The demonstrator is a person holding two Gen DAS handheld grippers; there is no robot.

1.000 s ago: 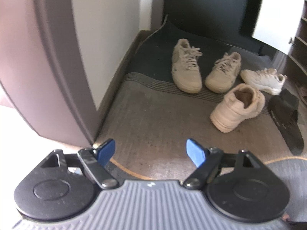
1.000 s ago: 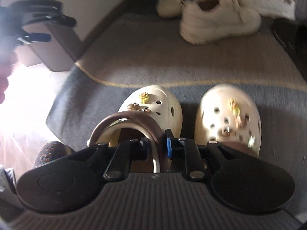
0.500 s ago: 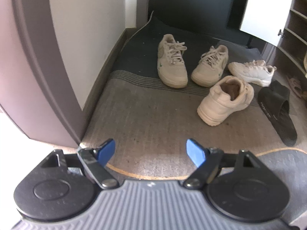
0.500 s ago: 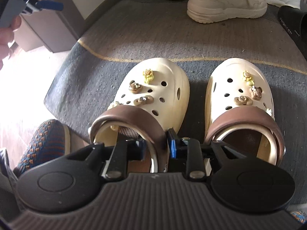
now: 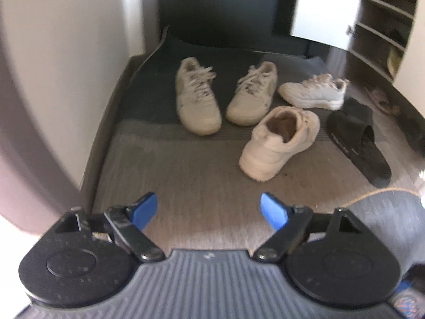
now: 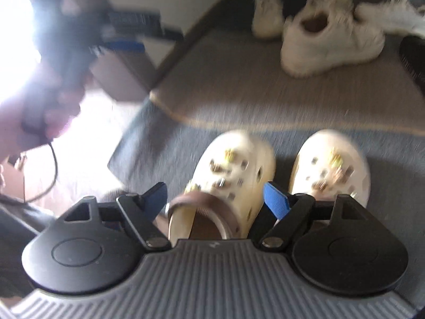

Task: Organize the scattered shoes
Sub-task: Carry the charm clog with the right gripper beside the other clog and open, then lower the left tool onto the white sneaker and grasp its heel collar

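Note:
Two cream clogs with charms stand side by side on the grey mat. The left clog (image 6: 233, 180) lies below my right gripper (image 6: 216, 200). Its jaws are opening, and the blue pads stand clear of the clog's brown heel strap (image 6: 204, 202). The right clog (image 6: 332, 167) sits just to the right. My left gripper (image 5: 209, 211) hangs over bare mat with nothing between its fingers, jaws wide and still opening. Ahead of it are two beige laced sneakers (image 5: 198, 98), a white sneaker (image 5: 313, 93), a cream chunky sneaker (image 5: 279, 143) and a black slide (image 5: 358, 143).
An open shoe cabinet (image 5: 385, 26) with shelves stands at the far right, a sandal (image 5: 379, 98) on the floor before it. A wall and a brown door edge (image 5: 39, 106) close the left side. A hand (image 6: 39, 122) carries the left gripper at the upper left of the right wrist view.
My right gripper has let go of the left clog's heel strap, spread its jaws and lifted. The left gripper has drifted so the sneakers sit more central.

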